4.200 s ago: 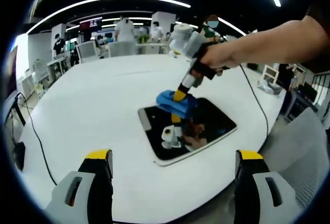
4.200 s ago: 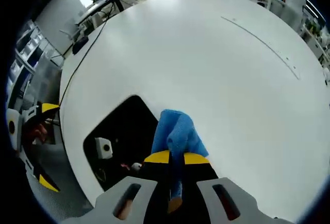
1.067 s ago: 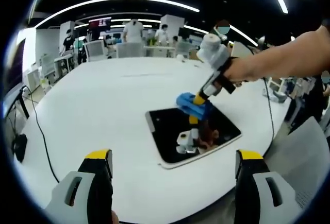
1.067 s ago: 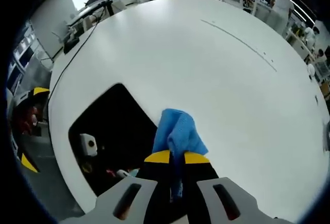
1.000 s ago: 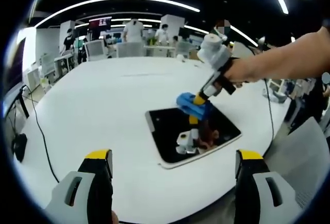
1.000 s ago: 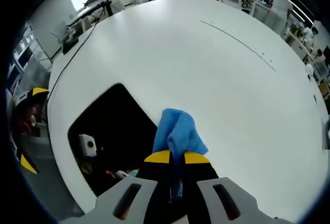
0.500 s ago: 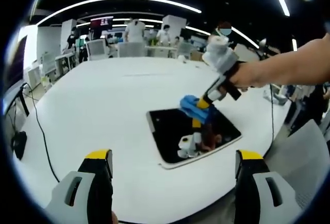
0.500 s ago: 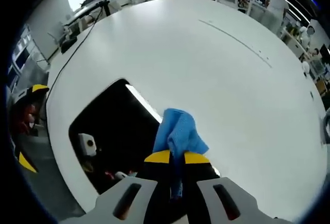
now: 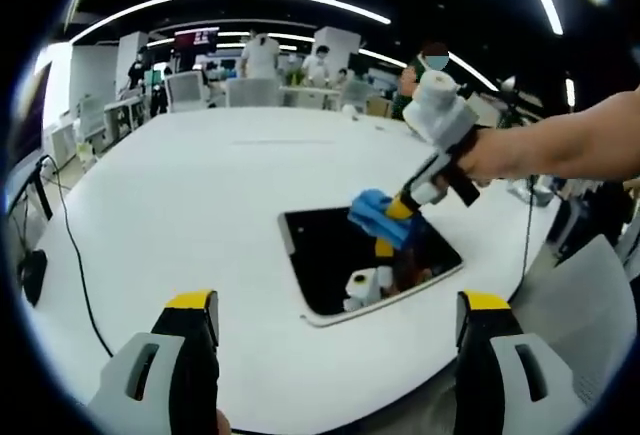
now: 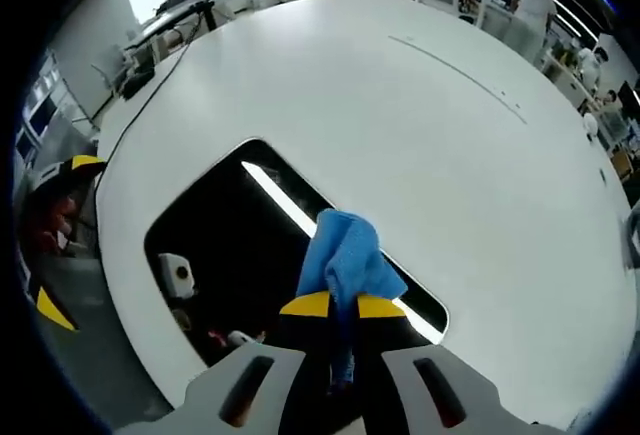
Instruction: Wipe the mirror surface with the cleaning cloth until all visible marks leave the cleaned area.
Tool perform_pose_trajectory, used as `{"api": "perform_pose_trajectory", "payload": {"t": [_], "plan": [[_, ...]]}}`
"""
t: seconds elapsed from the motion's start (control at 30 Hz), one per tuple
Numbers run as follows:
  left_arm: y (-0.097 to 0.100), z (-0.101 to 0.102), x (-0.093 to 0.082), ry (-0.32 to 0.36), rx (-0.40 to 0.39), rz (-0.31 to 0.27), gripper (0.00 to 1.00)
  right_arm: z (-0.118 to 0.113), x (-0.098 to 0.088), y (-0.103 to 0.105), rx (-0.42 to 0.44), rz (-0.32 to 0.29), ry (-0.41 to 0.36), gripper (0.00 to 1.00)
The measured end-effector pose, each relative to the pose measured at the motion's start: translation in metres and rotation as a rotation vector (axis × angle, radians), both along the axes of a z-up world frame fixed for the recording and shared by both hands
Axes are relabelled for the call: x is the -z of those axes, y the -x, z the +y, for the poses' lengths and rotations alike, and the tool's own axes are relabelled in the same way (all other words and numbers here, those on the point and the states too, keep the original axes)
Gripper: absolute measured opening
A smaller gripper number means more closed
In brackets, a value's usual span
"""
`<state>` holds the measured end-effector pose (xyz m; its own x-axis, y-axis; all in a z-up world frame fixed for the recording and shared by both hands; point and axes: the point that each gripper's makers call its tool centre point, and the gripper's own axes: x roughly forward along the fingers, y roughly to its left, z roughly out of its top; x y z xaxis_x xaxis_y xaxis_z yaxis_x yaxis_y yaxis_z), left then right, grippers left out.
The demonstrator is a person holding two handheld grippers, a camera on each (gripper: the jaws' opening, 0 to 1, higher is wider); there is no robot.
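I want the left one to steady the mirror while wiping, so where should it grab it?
Grip the mirror's thin near edge, coming in low from the left gripper's side. It lies flat on the table, and that edge is clear of the blue cloth.

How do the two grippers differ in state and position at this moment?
The right gripper is shut on the blue cloth; the left gripper holds nothing, jaws standing wide apart. The right gripper is over the dark mirror, cloth at its surface; the left gripper hangs back near the white table edge, short of the mirror. Both have yellow-tipped jaws.
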<state>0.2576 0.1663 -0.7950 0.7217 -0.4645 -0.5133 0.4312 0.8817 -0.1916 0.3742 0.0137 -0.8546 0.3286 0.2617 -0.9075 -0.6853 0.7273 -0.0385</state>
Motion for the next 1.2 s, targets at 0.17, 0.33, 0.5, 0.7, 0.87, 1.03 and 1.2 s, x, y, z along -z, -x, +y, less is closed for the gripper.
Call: {"api": "perform_pose_trajectory", "payload": {"t": [0.17,0.33,0.5,0.7,0.87,1.03,1.2], "plan": [[0.000,-0.001,0.001,0.003,0.006,0.001,0.99,0.000,0.000,0.005,-0.001,-0.001,-0.006,0.01],[0.000,-0.002,0.001,-0.006,0.014,0.003,0.99,0.000,0.000,0.010,0.006,-0.002,-0.012,0.01],[0.001,-0.002,0.002,-0.014,0.016,0.004,0.99,0.001,0.001,0.017,0.011,-0.009,-0.021,0.01],[0.001,-0.001,0.002,-0.013,0.014,0.004,0.99,0.002,0.000,0.029,0.003,-0.003,-0.031,0.01],[0.001,-0.001,0.002,-0.016,0.011,0.004,0.99,0.004,0.000,0.039,-0.011,-0.006,-0.032,0.01],[0.001,-0.001,0.003,-0.020,0.012,0.004,0.99,0.004,0.000,0.047,-0.022,-0.007,-0.030,0.01],[0.001,-0.001,0.003,-0.022,0.010,0.006,0.99,0.004,0.000,0.057,-0.039,-0.008,-0.031,0.02]]}}
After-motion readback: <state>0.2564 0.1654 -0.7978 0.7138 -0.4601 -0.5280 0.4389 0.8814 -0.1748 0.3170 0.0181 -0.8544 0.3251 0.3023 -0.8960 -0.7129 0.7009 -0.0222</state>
